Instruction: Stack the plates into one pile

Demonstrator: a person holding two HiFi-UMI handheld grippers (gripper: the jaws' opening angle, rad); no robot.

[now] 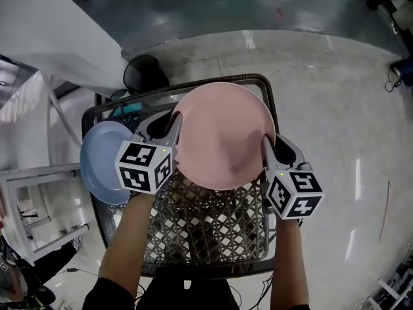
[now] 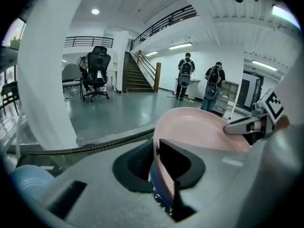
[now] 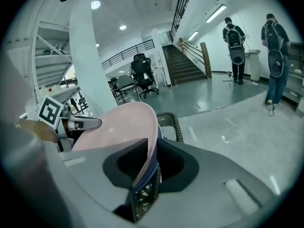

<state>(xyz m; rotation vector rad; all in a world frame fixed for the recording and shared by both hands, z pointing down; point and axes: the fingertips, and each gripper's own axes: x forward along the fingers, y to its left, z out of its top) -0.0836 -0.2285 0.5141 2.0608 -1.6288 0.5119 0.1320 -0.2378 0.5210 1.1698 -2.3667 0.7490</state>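
Two grippers hold one pink plate point(image 1: 222, 134) between them in the head view. The left gripper point(image 1: 174, 126) is on its left rim and the right gripper point(image 1: 266, 146) on its right rim, over a wire basket point(image 1: 213, 231). A light blue plate point(image 1: 103, 163) lies at the basket's left side, beyond the left gripper.

In the left gripper view, the left gripper point(image 2: 156, 163) has its jaws nearly together, nipping the rim of the pink plate point(image 2: 199, 127). A dark blue edge point(image 2: 153, 182) shows just beneath that rim.

In the right gripper view, the right gripper point(image 3: 151, 158) is likewise narrowly closed on the pink plate point(image 3: 118, 127). The dark blue edge point(image 3: 152, 175) sits under the rim here too, with basket mesh below.
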